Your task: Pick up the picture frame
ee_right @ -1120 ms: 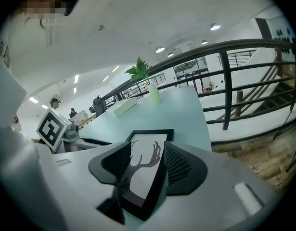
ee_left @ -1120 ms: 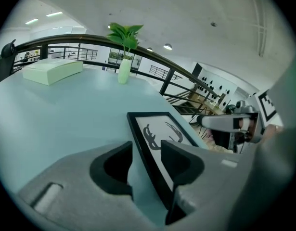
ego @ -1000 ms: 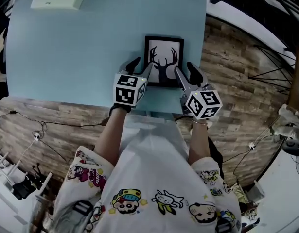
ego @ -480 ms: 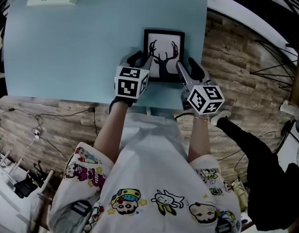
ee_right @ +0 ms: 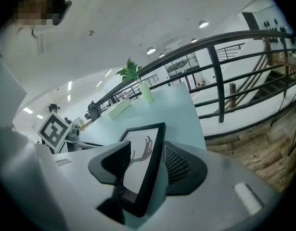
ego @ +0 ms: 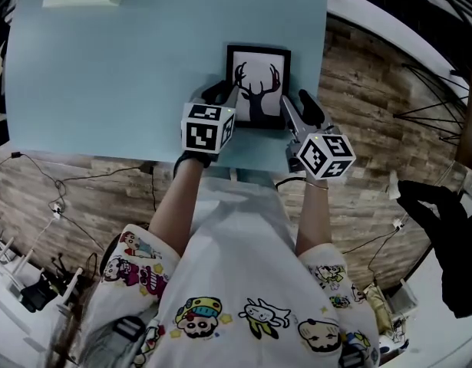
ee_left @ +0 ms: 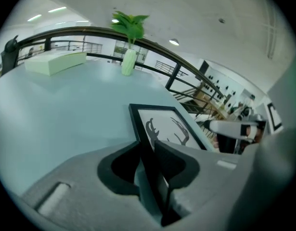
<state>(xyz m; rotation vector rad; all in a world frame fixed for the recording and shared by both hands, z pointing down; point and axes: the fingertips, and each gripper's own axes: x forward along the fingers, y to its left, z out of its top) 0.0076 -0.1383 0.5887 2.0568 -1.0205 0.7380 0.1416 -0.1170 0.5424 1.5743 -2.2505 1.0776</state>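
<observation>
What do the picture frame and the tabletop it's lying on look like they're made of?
Picture frame: slim black matte rim, probably painted wood or plastic; the look leaves it open. Tabletop: smooth, even pale-blue surface with a soft sheen, likely laminate or painted board.

Your shirt (ego: 243, 282): white, short sleeves, cartoon figures printed over front and sleeves in yellow, red, blue. Your left claw (ego: 224, 96): grey body, black pads, left marker cube (ego: 207, 129) white with black squares. Your right claw (ego: 295, 107): same grey and black, one pad ribbed, right marker cube (ego: 325, 156) alike.
</observation>
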